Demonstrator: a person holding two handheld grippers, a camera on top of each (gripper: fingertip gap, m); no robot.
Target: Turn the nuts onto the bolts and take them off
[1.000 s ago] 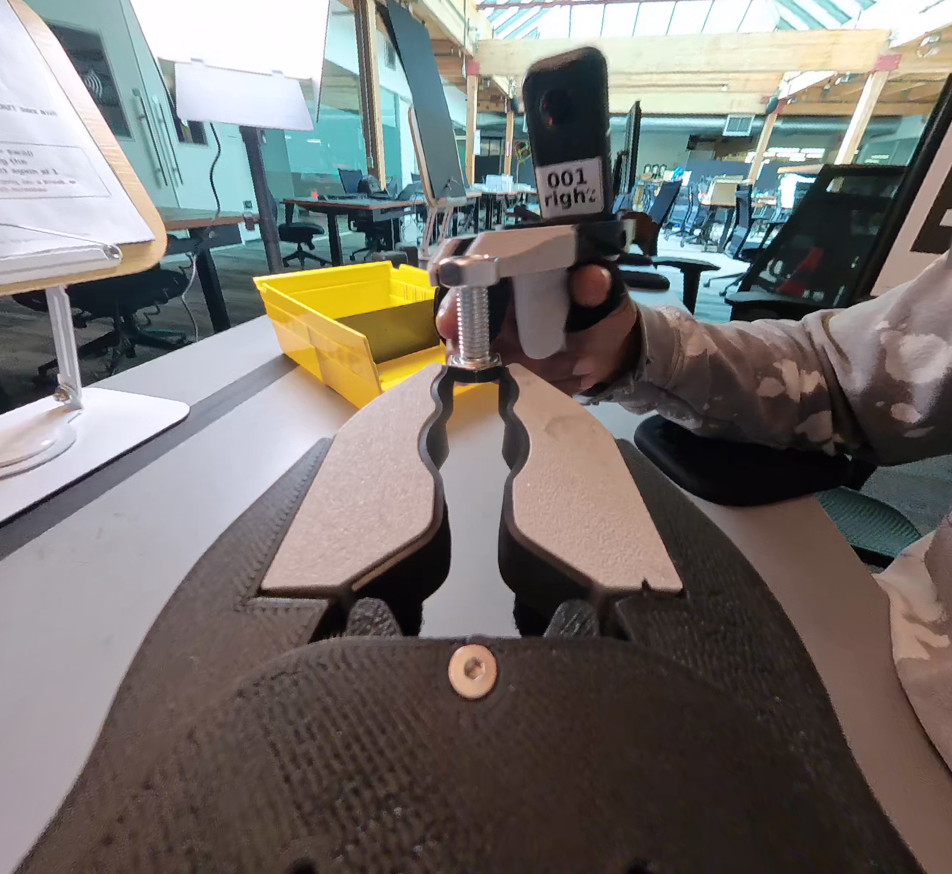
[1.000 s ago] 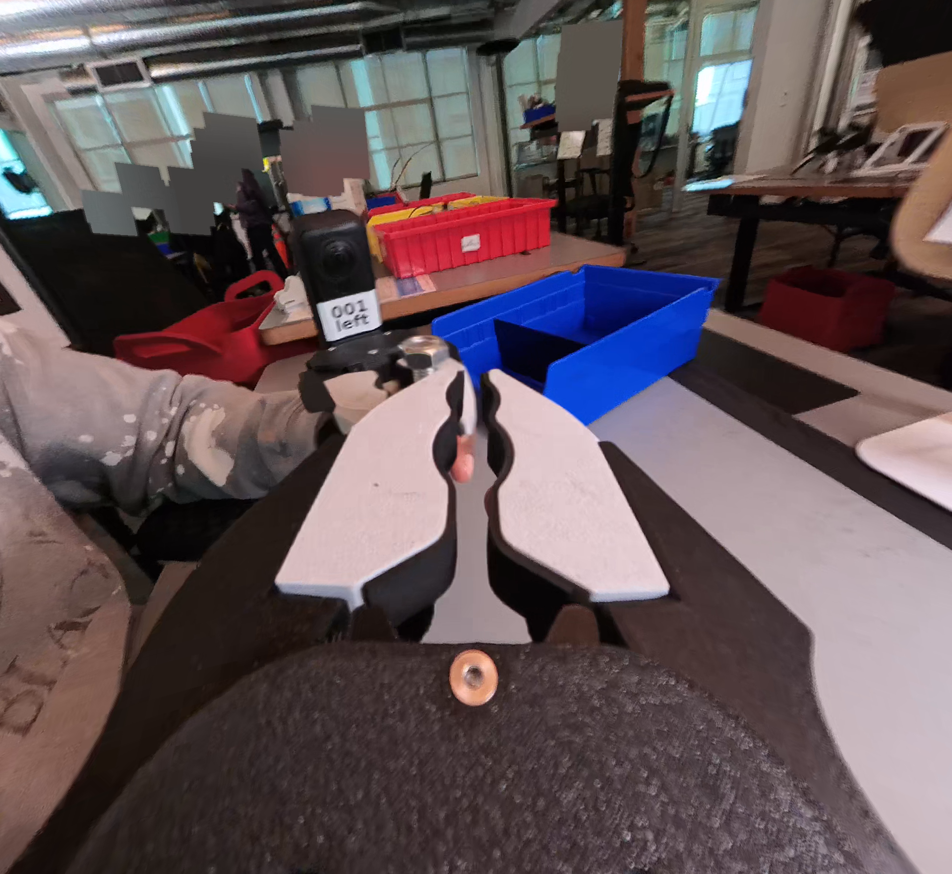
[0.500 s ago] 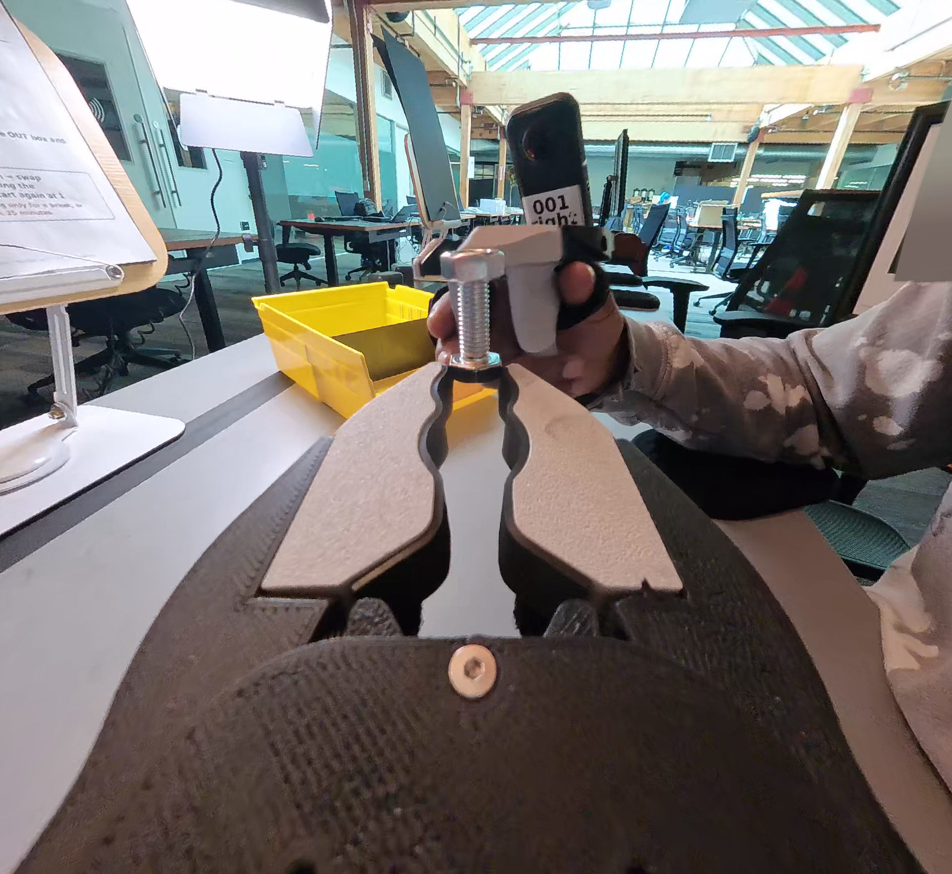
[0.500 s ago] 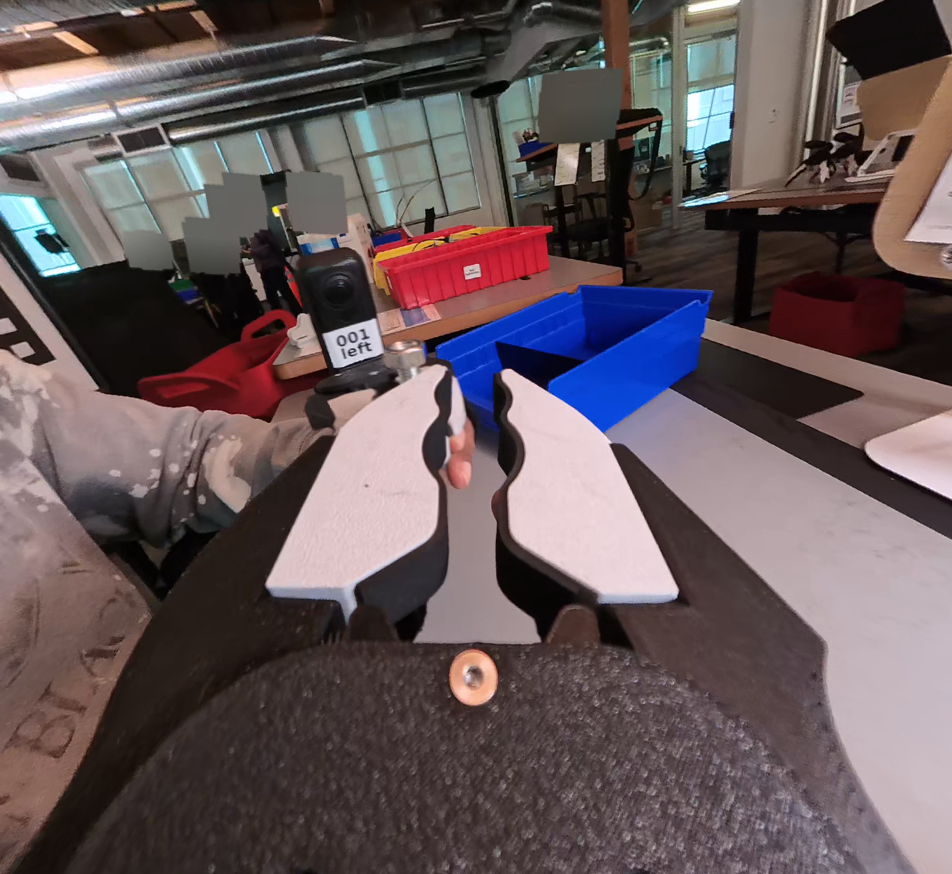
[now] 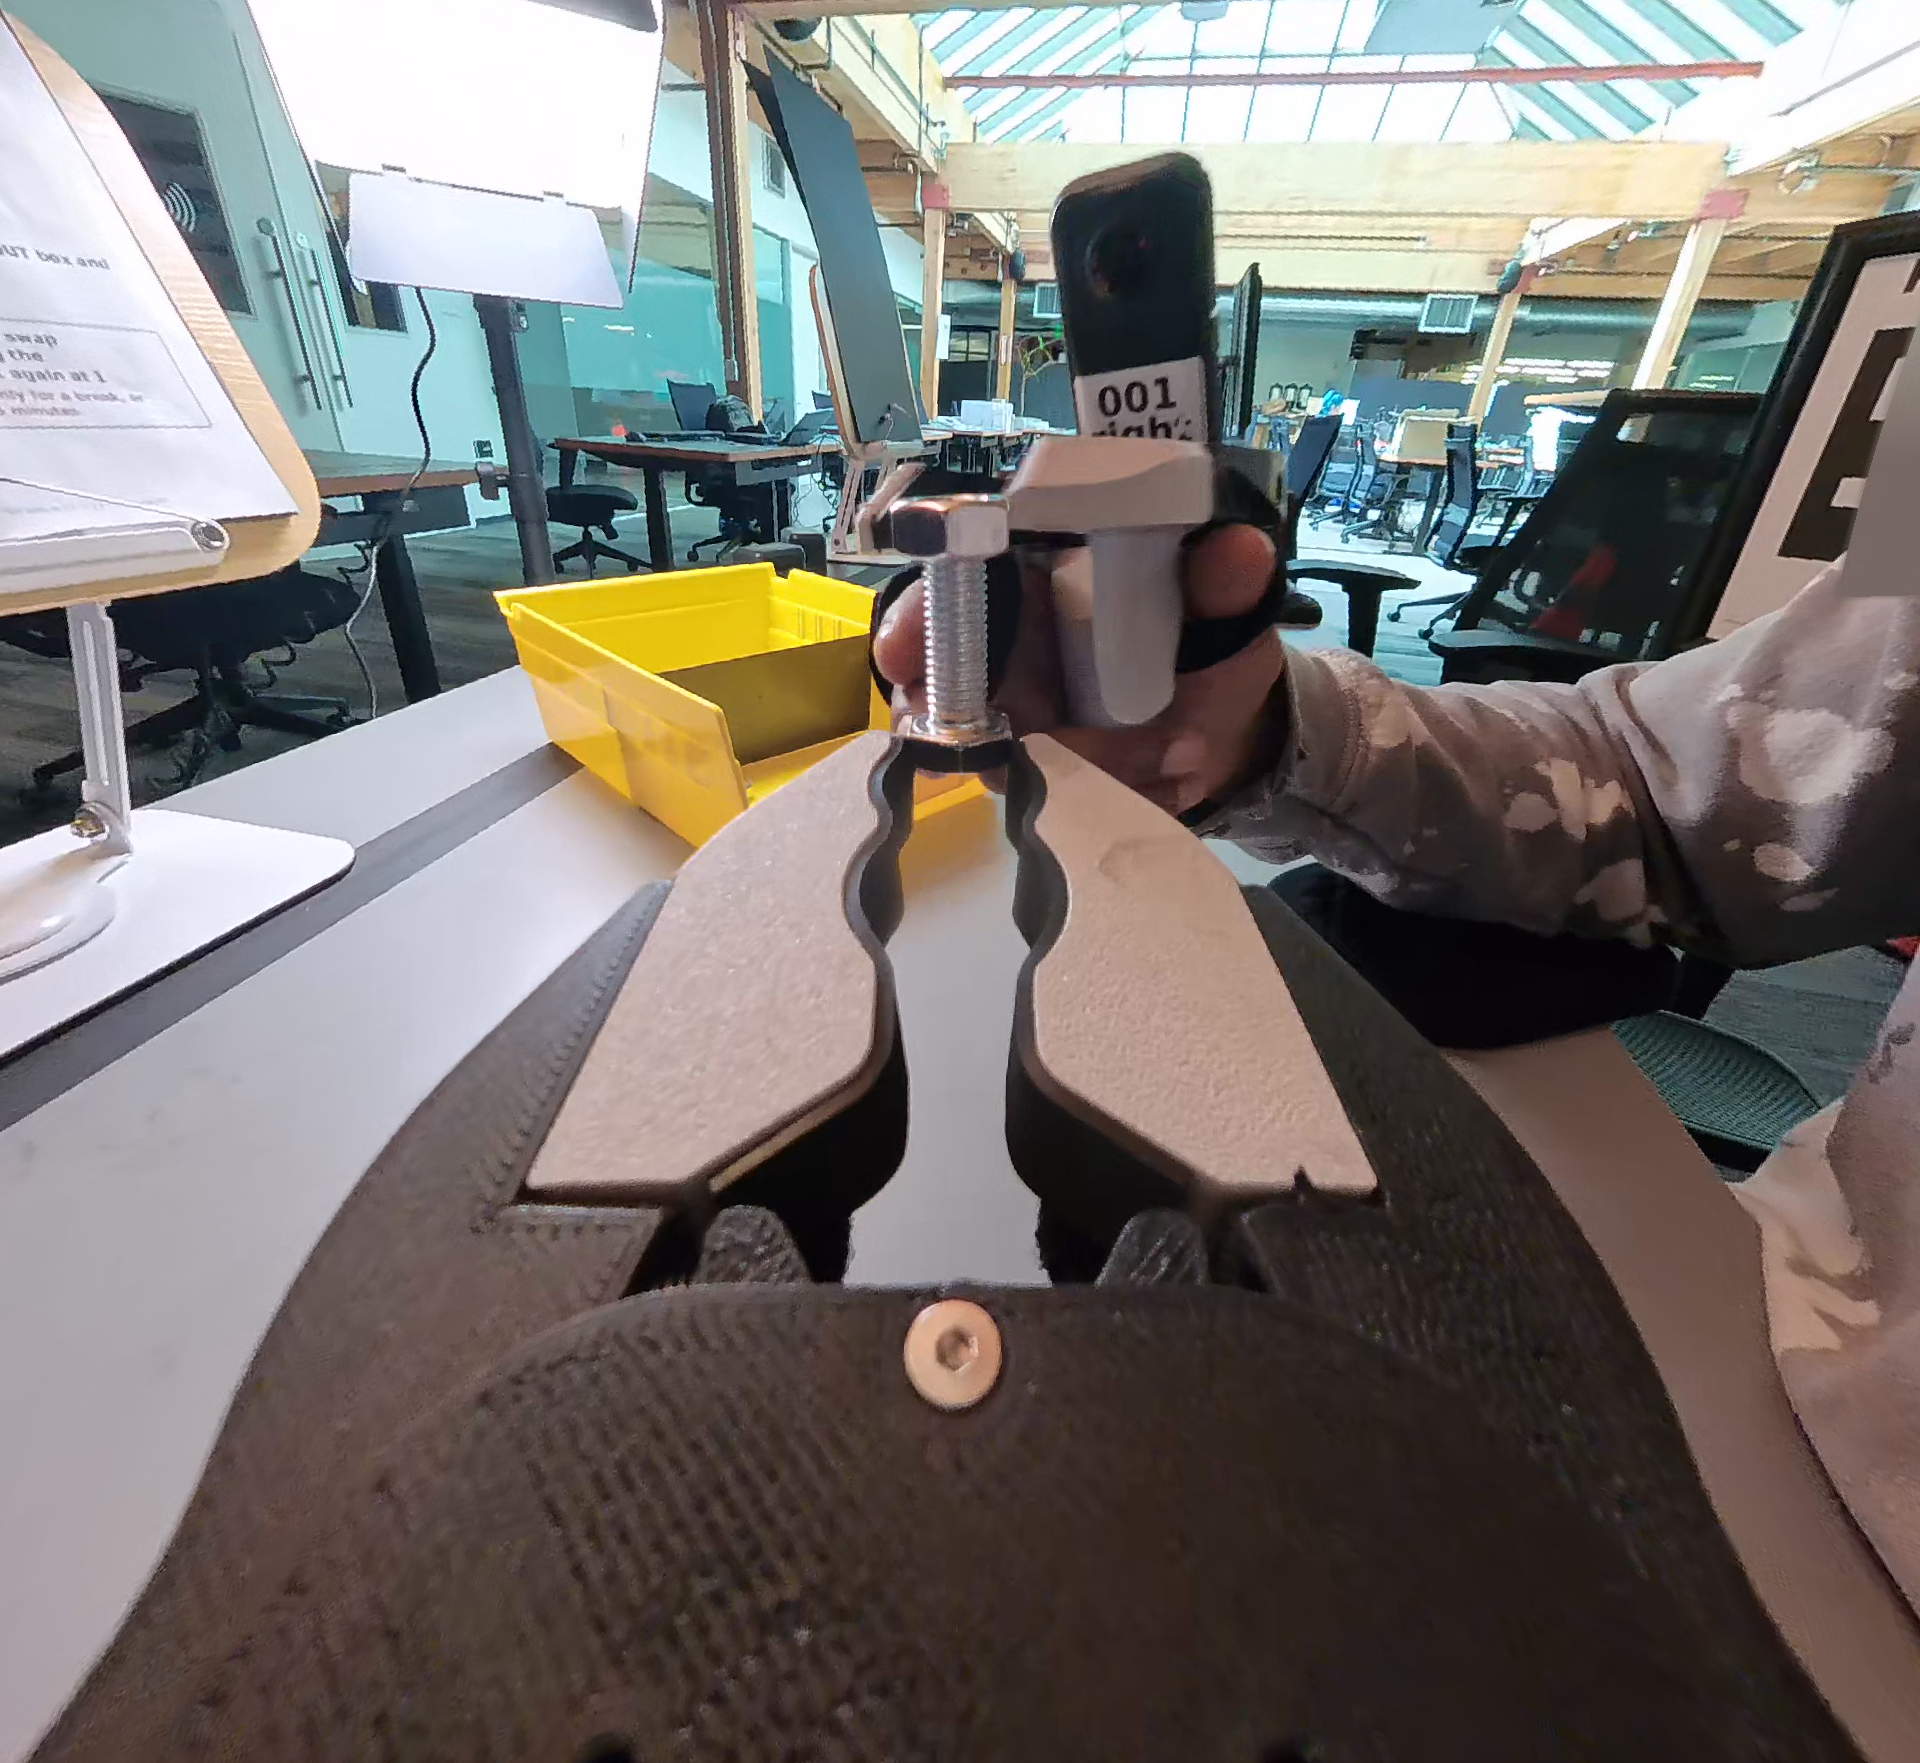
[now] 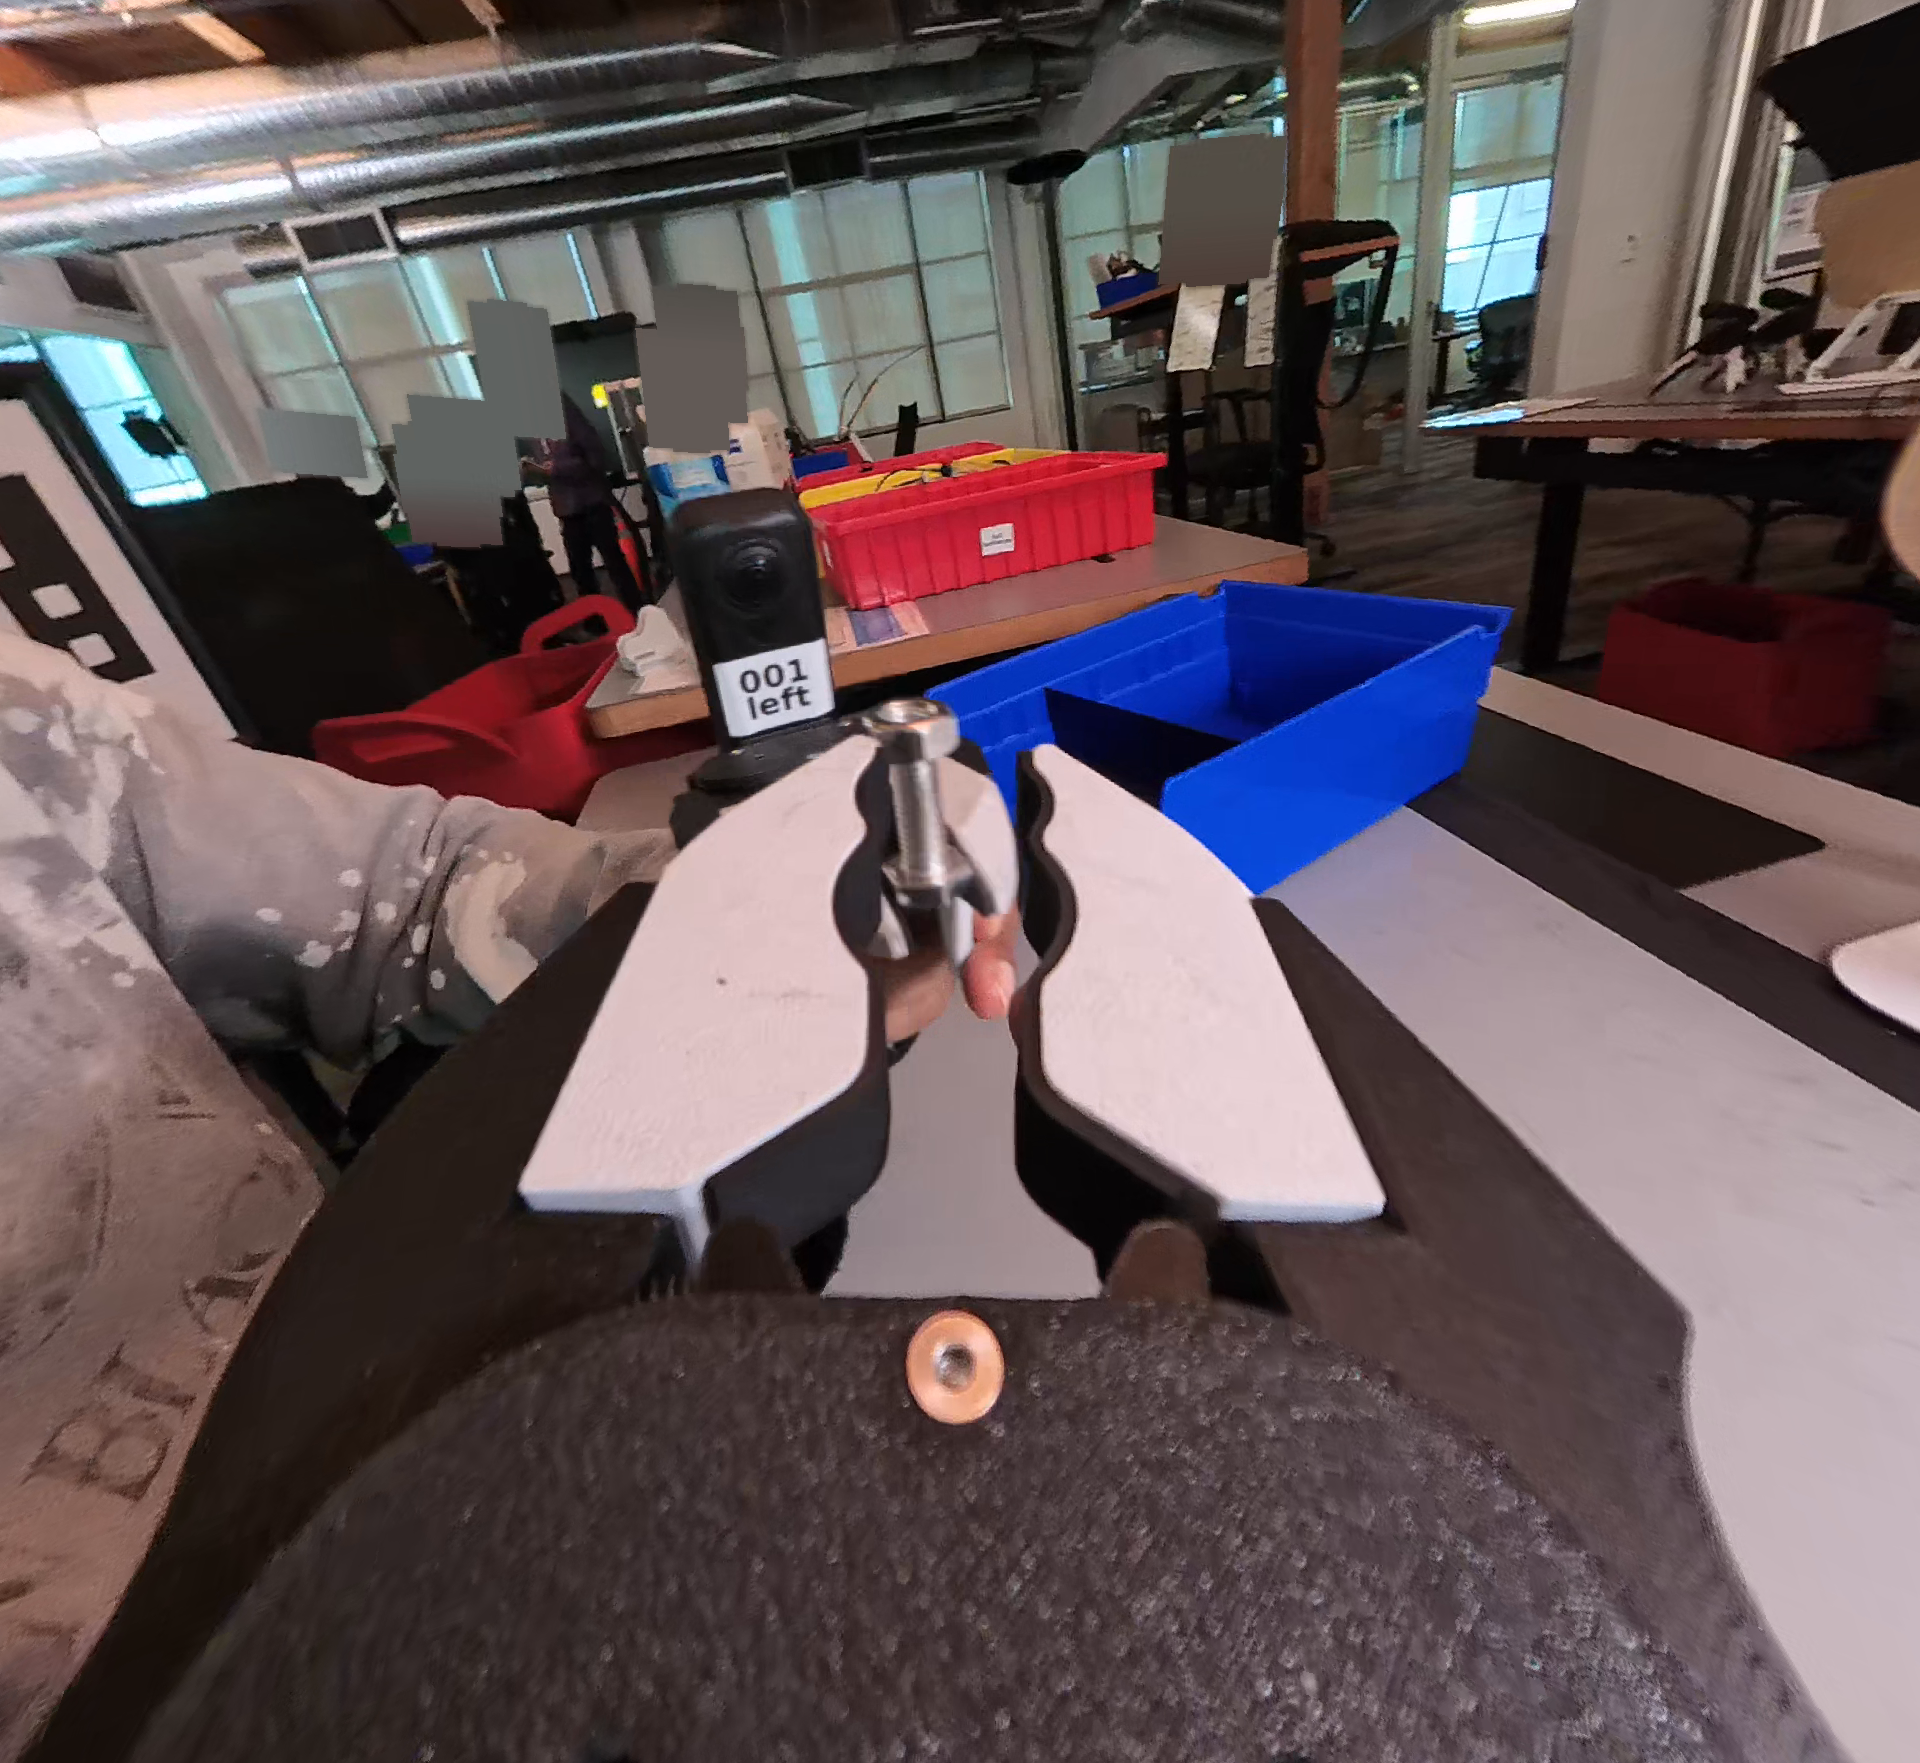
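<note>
A silver bolt (image 5: 956, 638) stands upright above the table, with its nut (image 5: 951, 734) at the lower end of the thread. My left gripper (image 5: 961, 763) is shut on the nut at its fingertips. My right gripper (image 6: 945, 773) is open. The bolt (image 6: 920, 814) stands in the gap between its fingers, close to the left one, and its head (image 6: 914, 726) is level with the tips. In the left wrist view one of the right gripper's fingers (image 5: 1107, 482) sits just right of the bolt head. The person's hands hold both tools.
A yellow bin (image 5: 644, 674) stands on the grey table (image 5: 260, 1090) behind the bolt. A blue bin (image 6: 1309, 778) stands at the far side in the right wrist view. A paper stand with a white base (image 5: 166, 882) is at the left. Office chairs and desks lie beyond. Left tips to right tips: about 4 centimeters.
My right gripper's fingers have spread apart and let go of the bolt head. My left gripper has kept its hold on the nut, and the bolt stays upright.
</note>
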